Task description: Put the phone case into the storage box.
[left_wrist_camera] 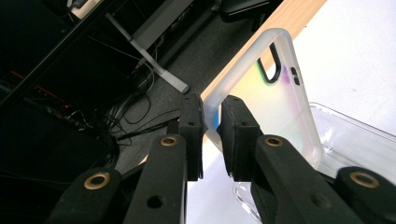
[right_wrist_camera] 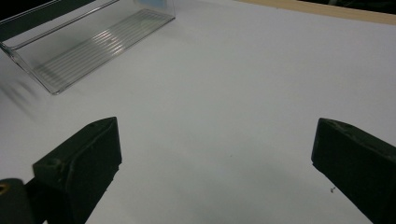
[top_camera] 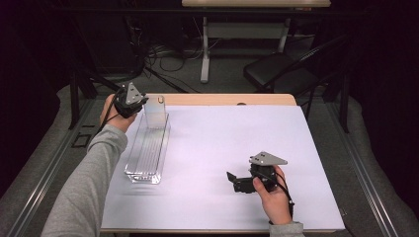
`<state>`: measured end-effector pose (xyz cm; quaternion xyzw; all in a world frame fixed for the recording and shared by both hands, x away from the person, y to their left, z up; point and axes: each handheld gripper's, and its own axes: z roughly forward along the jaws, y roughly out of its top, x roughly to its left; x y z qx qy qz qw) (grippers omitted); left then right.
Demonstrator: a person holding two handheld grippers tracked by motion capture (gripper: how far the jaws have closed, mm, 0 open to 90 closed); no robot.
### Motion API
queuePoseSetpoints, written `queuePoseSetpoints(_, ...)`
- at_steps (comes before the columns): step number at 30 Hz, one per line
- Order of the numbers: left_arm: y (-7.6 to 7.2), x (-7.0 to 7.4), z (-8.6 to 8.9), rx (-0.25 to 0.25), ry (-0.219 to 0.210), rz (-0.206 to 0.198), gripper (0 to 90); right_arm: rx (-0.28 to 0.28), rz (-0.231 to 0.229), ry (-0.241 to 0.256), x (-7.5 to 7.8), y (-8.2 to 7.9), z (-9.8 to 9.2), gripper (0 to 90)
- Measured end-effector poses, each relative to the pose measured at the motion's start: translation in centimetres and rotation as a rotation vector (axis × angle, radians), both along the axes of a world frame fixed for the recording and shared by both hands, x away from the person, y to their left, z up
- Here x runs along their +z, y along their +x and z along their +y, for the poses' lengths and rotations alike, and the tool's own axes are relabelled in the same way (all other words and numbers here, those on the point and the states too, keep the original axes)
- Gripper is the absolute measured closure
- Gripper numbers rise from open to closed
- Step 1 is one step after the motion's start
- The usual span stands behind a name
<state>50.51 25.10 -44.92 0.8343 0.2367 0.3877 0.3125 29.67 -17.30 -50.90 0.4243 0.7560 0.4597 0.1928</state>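
While the translucent phone case [left_wrist_camera: 275, 98] stands upright over the far end of the clear tray [top_camera: 148, 148], the left gripper [left_wrist_camera: 212, 135] pinches its edge. Placing it seems under way; lowering it straight comes next. The right gripper [right_wrist_camera: 215, 154] rests spread wide, holding nothing, on the white table [top_camera: 222, 143].

A white sheet [top_camera: 217, 163] is covering the wooden worktop [top_camera: 232, 99]; beyond it, a black chair [top_camera: 279, 71] and tangled cables [top_camera: 168, 54] are sitting on the floor.

Frosted, seemingly plastic phone case [left_wrist_camera: 280, 98]
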Motion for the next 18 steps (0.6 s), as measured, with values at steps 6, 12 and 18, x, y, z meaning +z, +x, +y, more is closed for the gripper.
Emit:
queuePoseSetpoints(6,0.08,-0.13,-0.06,-0.012,0.006,-0.006,79.8,0.000,0.002,0.002,-0.05,0.00,0.07,1.4)
queuePoseSetpoints(12,0.19,-0.40,-0.12,-0.027,0.019,-0.010,79.8,0.003,0.008,-0.002,-0.13,0.01,0.07,1.4)
queuePoseSetpoints(18,0.18,-0.76,-0.18,-0.031,0.020,-0.026,79.9,0.005,0.006,-0.007,-0.27,0.05,0.13,1.5)
